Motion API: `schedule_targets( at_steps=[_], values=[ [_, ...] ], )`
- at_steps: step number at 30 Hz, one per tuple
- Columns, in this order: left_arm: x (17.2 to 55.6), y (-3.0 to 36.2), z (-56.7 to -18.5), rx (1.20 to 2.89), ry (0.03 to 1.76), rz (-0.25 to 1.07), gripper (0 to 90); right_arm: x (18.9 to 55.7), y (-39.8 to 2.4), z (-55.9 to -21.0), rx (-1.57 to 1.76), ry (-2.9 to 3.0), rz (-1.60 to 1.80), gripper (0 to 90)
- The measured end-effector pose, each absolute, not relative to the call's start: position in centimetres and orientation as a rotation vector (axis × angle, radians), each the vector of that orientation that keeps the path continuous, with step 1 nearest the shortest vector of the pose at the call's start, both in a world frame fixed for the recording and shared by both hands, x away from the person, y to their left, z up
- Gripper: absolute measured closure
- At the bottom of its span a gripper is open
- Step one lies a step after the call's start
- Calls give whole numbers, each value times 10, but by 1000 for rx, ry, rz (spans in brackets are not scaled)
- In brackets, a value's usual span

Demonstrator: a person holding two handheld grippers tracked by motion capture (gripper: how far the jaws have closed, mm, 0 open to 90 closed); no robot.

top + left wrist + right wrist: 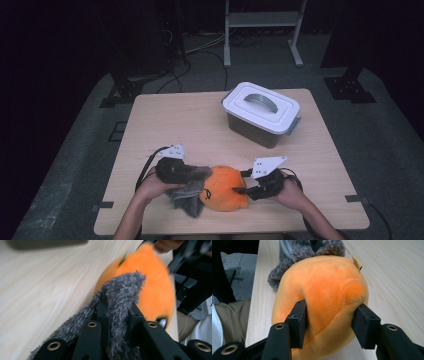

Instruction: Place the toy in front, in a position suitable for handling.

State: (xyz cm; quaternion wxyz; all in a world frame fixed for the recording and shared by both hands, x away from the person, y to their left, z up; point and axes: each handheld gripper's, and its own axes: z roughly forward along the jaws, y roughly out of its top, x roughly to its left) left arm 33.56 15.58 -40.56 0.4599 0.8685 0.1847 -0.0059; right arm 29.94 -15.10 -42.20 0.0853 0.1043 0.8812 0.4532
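Orange plush toy point(322, 297), table edge: right gripper point(329, 322) clamps its body, left gripper point(117, 315) pinches its grey furry part point(120, 295).

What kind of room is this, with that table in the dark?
Probably a lab or recording studio, not a home. A lone wooden table stands on grey carpet with dark surrounds, cables trail across the floor beyond it, and a metal frame stand sits at the back.

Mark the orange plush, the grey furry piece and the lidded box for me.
orange plush point(324, 290), right gripper view, upper body surface.
grey furry piece point(122, 290), left gripper view, tip above the jaws.
lidded box point(260, 102), high view, lid handle.
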Motion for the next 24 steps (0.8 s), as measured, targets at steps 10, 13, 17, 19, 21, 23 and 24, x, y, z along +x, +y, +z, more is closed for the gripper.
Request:
schedule_targets(
  at_steps=[10,13,17,19,21,23,24],
  values=[
    [337,119,-388,2158,344,10,766,298,-154,-423,306,2624,1331,483],
    [341,129,-396,2147,384,-12,765,298,-155,-423,312,2625,1332,484],
    [343,148,-407,2161,457,-18,764,300,-154,-424,306,2620,1334,484],
    [343,156,-413,2173,491,-23,765,302,-156,-425,323,2620,1335,484],
    [341,164,-418,2172,517,-34,765,304,-157,-425,341,2621,1343,484],
    [339,168,-422,2169,524,-33,765,303,-156,-425,335,2618,1338,484],
    [339,170,-423,2166,525,-39,765,303,-156,-425,335,2618,1336,484]
  ],
)
